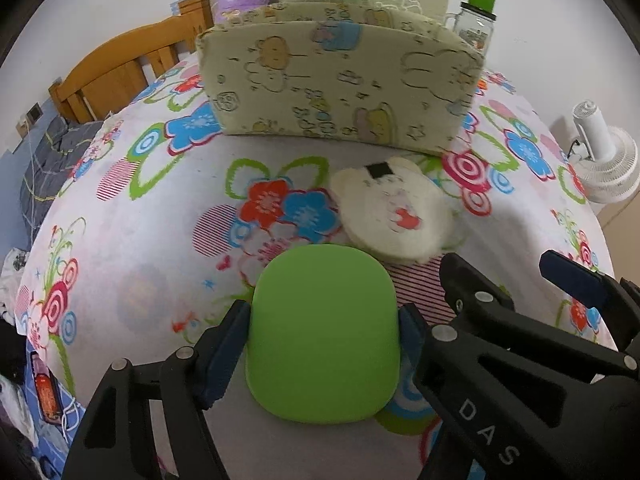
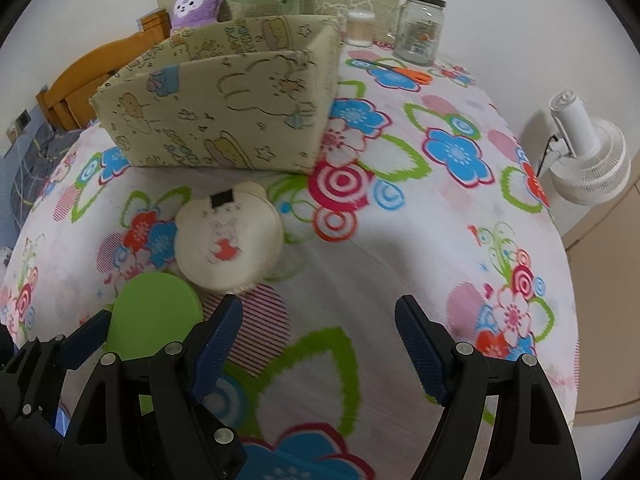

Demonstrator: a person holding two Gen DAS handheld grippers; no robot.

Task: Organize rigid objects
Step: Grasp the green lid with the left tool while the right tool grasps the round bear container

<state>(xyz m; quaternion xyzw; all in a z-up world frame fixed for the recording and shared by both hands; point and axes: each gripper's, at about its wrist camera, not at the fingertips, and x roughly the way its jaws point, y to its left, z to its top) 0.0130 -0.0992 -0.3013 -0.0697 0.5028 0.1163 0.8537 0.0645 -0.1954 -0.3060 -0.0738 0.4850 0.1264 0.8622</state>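
The left gripper point(image 1: 324, 340) pinches the green case point(image 1: 324, 332) by its two smooth sides near the table's front edge; it looks stiff, light, maybe slippery. The right gripper point(image 2: 318, 344) is spread, holding nothing.

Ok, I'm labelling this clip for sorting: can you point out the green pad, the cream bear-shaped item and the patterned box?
green pad point(image 1: 324, 336): left wrist view, middle of its top face.
cream bear-shaped item point(image 2: 228, 236): right wrist view, centre of its face.
patterned box point(image 1: 332, 88): left wrist view, front wall.
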